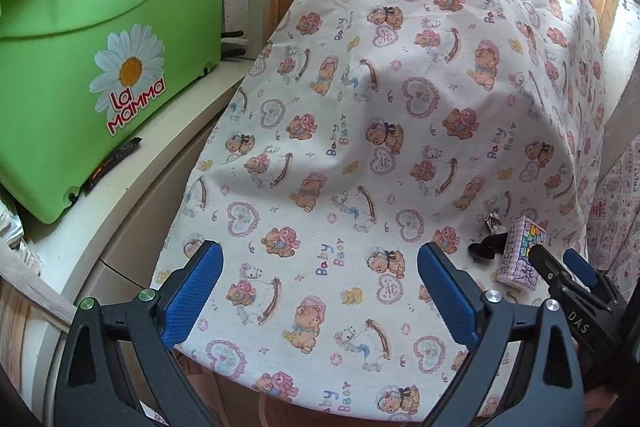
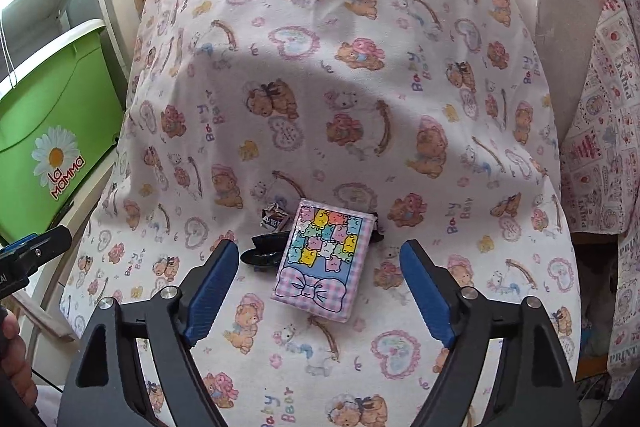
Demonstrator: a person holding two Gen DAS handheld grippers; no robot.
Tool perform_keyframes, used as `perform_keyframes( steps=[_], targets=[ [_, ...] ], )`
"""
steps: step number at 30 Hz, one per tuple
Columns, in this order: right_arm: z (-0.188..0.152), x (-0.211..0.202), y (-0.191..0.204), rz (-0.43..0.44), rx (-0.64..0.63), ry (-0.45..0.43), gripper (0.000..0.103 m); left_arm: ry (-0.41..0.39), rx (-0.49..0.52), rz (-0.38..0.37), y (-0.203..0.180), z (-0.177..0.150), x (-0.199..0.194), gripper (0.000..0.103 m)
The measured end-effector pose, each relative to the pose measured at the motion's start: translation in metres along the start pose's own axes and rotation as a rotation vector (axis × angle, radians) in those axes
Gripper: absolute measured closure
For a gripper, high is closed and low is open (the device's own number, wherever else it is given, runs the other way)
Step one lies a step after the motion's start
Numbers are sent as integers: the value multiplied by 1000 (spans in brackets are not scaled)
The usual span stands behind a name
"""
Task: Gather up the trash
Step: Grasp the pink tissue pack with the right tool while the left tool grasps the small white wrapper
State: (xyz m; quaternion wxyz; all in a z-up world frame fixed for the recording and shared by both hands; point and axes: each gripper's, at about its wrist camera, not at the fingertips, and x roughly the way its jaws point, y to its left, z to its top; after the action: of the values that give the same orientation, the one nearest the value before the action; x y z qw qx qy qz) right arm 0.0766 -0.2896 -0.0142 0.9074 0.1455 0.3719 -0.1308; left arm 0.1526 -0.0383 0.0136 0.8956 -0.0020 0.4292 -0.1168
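Directly ahead of the right gripper (image 2: 316, 291), between its wide-open jaws, a tissue pack (image 2: 322, 261) lies on the cloth-covered desk (image 2: 400, 67), long axis pointing away. Just beyond the pack sit a crumpled wrapper (image 2: 274, 218) and a black object (image 2: 264, 251), partly hidden, identity unclear. Left of the pack, well apart, the left gripper (image 1: 320, 291) stands open and empty. Right gripper is judged nearer.

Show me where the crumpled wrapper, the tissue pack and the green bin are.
crumpled wrapper (image 2: 274, 218), right wrist view, its middle.
tissue pack (image 2: 325, 259), right wrist view, front face.
green bin (image 1: 80, 7), left wrist view, side wall.
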Motion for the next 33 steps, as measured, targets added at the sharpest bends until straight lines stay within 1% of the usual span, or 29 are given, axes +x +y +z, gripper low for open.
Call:
perform_keyframes(
  steps=[3, 7, 8, 10, 11, 13, 14, 15, 17, 19, 24, 26, 29, 31, 33],
  targets=[
    [-2, 11, 5, -37, 7, 15, 19, 12, -26, 6, 4, 1, 4, 7],
    [-2, 27, 2, -33, 64, 57, 19, 13, -26, 15, 3, 2, 7, 7],
    [-3, 30, 2, -47, 73, 55, 19, 14, -25, 18, 2, 2, 8, 7],
    [-4, 34, -1, -104, 86, 46, 19, 18, -21, 20, 0, 2, 10, 7],
    [-4, 36, -2, -105, 92, 47, 19, 21, -18, 20, -1, 2, 12, 7],
    [-4, 42, -2, -78, 102, 73, 20, 27, -11, 21, -4, 1, 15, 7],
    [-5, 44, -2, -66, 106, 81, 25, 30, -9, 22, -6, 1, 16, 7],
    [-5, 45, -2, -56, 109, 84, 27, 33, -8, 21, -7, 0, 17, 7],
    [-6, 48, -1, -42, 103, 91, 39, 39, -5, 19, -10, 0, 18, 7],
    [-6, 52, 1, -27, 104, 103, 48, 44, -2, 19, -13, -1, 20, 7],
    [-3, 49, -9, 34, 136, 134, 50, 60, -5, 11, -18, -3, 23, 7],
    [-1, 44, -14, 55, 143, 127, 50, 64, -1, 2, -22, -2, 24, 7],
    [5, 31, -21, 43, 124, 104, 50, 65, 16, -8, -31, -1, 25, 7],
    [10, 24, -29, 32, 115, 100, 50, 74, 30, -25, -39, -1, 28, 9],
    [14, 19, -40, 27, 123, 107, 50, 97, 43, -57, -48, 0, 34, 18]
  ],
)
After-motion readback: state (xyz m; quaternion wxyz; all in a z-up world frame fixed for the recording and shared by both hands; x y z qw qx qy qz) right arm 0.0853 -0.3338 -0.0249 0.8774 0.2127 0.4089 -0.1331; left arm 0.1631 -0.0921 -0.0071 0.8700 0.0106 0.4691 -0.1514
